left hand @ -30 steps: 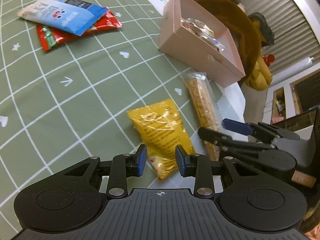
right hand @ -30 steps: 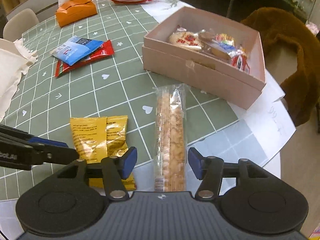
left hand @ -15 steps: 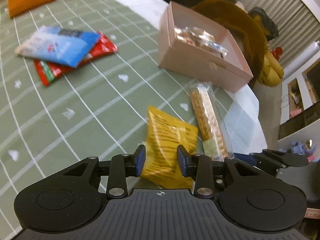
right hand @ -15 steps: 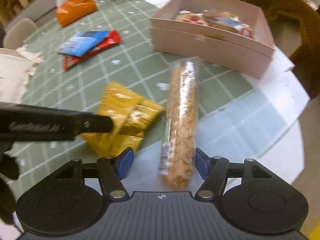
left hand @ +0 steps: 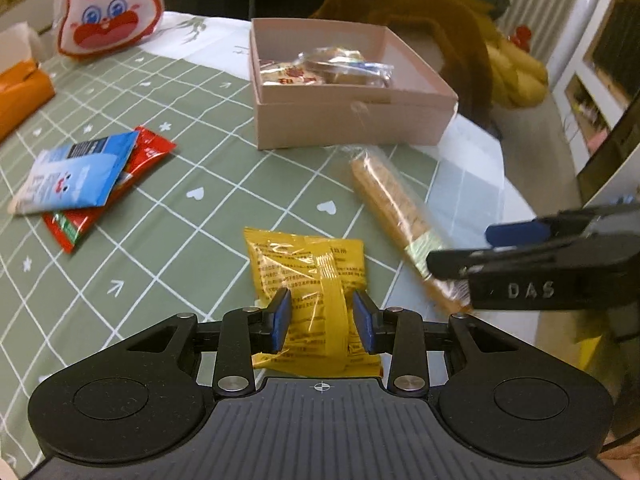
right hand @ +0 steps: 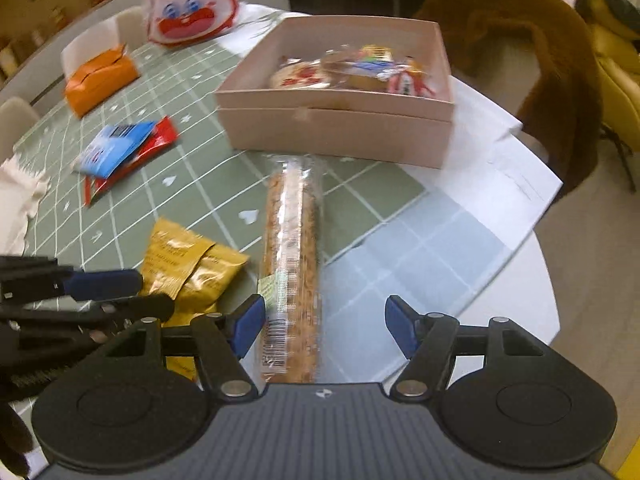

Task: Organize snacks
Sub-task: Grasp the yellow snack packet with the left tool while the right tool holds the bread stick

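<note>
A yellow snack packet (left hand: 308,276) lies on the green checked tablecloth, also in the right wrist view (right hand: 188,260). My left gripper (left hand: 323,320) is open, its pads either side of the packet's near end. A long clear-wrapped cracker stick (right hand: 290,248) lies beside it, also in the left wrist view (left hand: 394,208). My right gripper (right hand: 324,322) is open wide over the stick's near end. The pink box (left hand: 352,116) holds several wrapped snacks, also in the right wrist view (right hand: 340,120).
A blue packet (left hand: 72,176) lies over a red packet (left hand: 148,152) at the left. An orange tissue box (right hand: 100,80) and a rabbit-face bag (right hand: 188,4) stand at the back. The table edge (right hand: 520,280) runs at the right, with a brown-draped chair (right hand: 540,60) beyond.
Both grippers have tilted up and moved in low over the table. The left pads now flank the yellow packet and the right pads flank the cracker stick's near end.
</note>
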A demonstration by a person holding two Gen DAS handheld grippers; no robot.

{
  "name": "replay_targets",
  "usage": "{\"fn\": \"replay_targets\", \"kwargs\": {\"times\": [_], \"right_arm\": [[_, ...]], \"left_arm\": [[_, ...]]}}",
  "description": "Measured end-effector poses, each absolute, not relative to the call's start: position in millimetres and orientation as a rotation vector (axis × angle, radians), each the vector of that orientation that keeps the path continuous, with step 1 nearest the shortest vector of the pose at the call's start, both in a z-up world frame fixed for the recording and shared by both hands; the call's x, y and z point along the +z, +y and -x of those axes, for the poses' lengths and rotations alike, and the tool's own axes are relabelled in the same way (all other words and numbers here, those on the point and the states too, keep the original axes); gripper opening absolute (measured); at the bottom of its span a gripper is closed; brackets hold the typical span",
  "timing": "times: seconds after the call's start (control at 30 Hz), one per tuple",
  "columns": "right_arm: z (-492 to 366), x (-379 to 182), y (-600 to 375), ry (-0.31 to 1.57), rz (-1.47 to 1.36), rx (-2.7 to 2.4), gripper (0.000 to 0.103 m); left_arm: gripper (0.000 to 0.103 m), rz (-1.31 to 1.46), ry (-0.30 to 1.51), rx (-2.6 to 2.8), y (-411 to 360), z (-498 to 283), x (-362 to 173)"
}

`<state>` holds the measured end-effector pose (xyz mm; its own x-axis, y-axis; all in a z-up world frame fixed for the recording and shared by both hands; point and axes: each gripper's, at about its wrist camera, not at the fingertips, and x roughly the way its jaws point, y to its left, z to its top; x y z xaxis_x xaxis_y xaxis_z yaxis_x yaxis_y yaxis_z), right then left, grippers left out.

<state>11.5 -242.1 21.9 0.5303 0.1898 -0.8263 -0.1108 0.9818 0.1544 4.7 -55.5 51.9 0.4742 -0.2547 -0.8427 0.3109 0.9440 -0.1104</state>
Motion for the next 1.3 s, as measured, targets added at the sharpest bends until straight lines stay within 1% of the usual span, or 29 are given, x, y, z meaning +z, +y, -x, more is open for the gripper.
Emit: {"fn": "replay_targets", "kwargs": {"times": [0.1,0.17,0.23,0.27,0.33,0.53,0.67,0.77,0.83,1.03,1.3], "right_arm": [[-10,20,-243,0.993,-0.086,0.174,0.067],[-9,20,-242,0.988,-0.08,0.174,0.068],[-8,19,-241,0.979,-0.073,0.17,0.069],[-7,19,-240,0.976,-0.071,0.168,0.069],[-7,19,-240,0.974,-0.071,0.168,0.07],[-9,17,-238,0.978,-0.069,0.17,0.07],[-11,18,-231,0.974,-0.02,0.169,0.07],[-15,21,-225,0.978,0.034,0.176,0.07],[-20,24,-222,0.979,0.057,0.178,0.07],[-40,23,-219,1.009,-0.01,0.23,0.07],[-57,11,-197,1.042,0.09,0.255,0.07]], "left_arm": [[0.039,-0.111,1.005,-0.324,-59,-5,50],[0.049,-0.116,1.008,-0.292,-57,-8,47],[0.052,-0.099,1.044,-0.268,-52,-13,41],[0.055,-0.087,1.057,-0.268,-49,-15,38],[0.056,-0.048,1.06,-0.276,-44,-16,36],[0.055,0.057,1.053,-0.31,-29,-18,33],[0.05,0.034,1.047,-0.297,-25,-13,37],[0.049,0.031,1.051,-0.286,-18,-9,41],[0.049,0.051,1.056,-0.285,-12,-8,40],[0.05,0.079,1.059,-0.285,-10,-14,38],[0.052,0.078,1.074,-0.296,-14,-20,35]]}}
